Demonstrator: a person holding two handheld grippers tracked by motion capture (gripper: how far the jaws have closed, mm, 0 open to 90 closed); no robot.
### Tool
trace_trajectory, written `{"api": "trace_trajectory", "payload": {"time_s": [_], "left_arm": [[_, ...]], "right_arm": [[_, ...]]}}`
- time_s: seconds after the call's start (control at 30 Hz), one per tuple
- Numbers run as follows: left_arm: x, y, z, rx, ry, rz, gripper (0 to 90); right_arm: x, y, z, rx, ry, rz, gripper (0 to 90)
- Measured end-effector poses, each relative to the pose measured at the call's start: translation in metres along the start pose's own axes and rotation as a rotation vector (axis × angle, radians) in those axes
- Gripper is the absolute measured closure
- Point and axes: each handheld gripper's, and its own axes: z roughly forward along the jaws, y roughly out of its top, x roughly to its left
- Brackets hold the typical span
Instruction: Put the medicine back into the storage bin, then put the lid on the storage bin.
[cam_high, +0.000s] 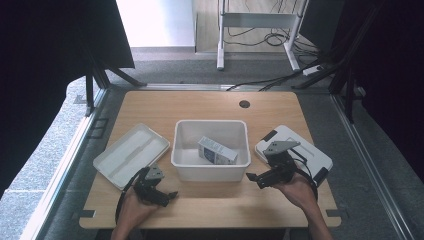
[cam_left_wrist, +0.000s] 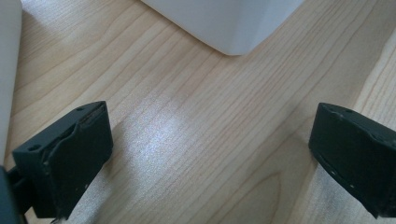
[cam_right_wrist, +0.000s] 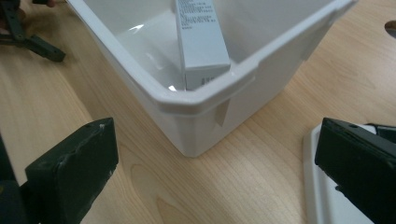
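A white plastic bin (cam_high: 210, 172) stands at the middle of the wooden table, and a white and grey carton (cam_high: 216, 151) lies tilted inside it. In the high view my left gripper (cam_high: 170, 196) rests low near the bin's front left corner, held in a hand, jaws apart. My right gripper (cam_high: 254, 180) sits by the bin's front right corner, pointing left. In the left gripper view the left gripper (cam_left_wrist: 210, 149) is open over bare wood below a bin corner (cam_left_wrist: 233, 23). In the right gripper view the right gripper (cam_right_wrist: 215, 172) is open, facing the bin's corner (cam_right_wrist: 201, 100) and the carton (cam_right_wrist: 201, 37).
A flat white lid (cam_high: 131, 154) lies left of the bin. A second white lid with black clips (cam_high: 295, 150) lies right of it, under my right hand; its edge (cam_right_wrist: 317, 186) is by my right jaw. A cable hole (cam_high: 244, 104) marks the far tabletop.
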Motion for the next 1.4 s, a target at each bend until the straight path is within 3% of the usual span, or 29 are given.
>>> {"api": "trace_trajectory", "payload": {"time_s": [0.43,0.8,0.97,1.4], "left_arm": [[0.000,0.000,0.000,0.000,0.001,-0.002,0.0],[0.000,0.000,0.000,0.000,0.001,-0.003,0.0],[0.000,0.000,0.000,-0.001,0.001,-0.003,0.0],[0.004,0.006,-0.008,-0.012,-0.010,-0.022,0.0]], "right_arm": [[-0.004,-0.047,0.036,-0.020,-0.030,0.054,0.0],[-0.006,-0.084,0.062,0.059,-0.038,0.081,0.0],[-0.004,-0.088,0.064,0.047,-0.063,0.055,0.0],[-0.003,-0.088,0.064,0.047,-0.066,0.053,0.0]]}}
